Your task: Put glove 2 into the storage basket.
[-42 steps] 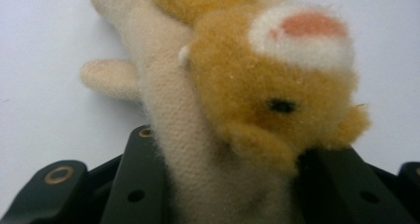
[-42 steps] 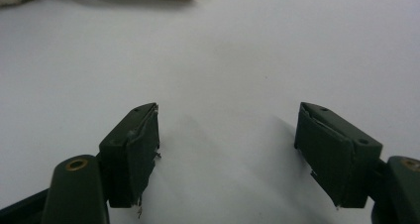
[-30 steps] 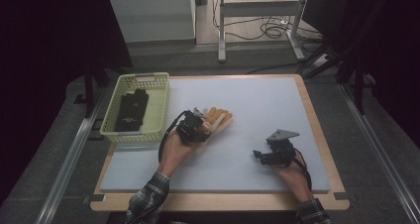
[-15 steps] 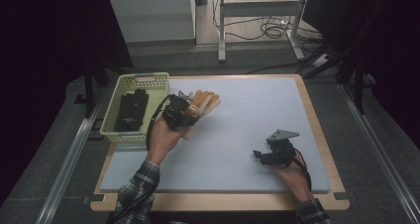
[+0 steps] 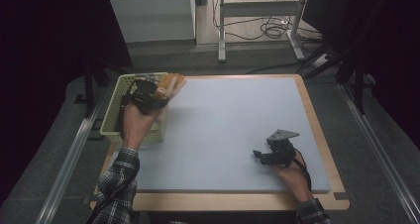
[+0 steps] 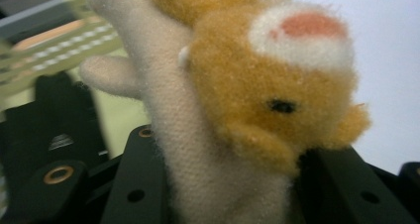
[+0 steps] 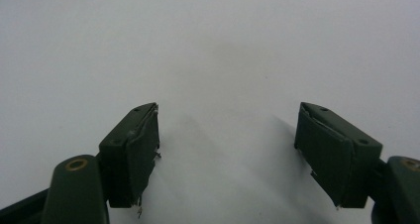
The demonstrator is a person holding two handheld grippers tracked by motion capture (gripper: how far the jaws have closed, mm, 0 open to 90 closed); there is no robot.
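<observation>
With my left gripper [image 5: 157, 96] clenched on the plush toy [image 6: 247, 110], I'd centre it over the basket [image 5: 113, 116], upper left, before releasing; right gripper [image 7: 228, 149] released.

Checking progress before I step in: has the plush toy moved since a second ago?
Yes. The plush toy, clamped in the left gripper, went from mid-table leftward to the yellow basket.

no readable text, labels, brands, numbers, signs

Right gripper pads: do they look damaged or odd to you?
Yes. On the right gripper, the pads look frayed, with lining peeling at the edges and loose threads hanging below. Its jaws stand open over the bare table, holding nothing.
</observation>
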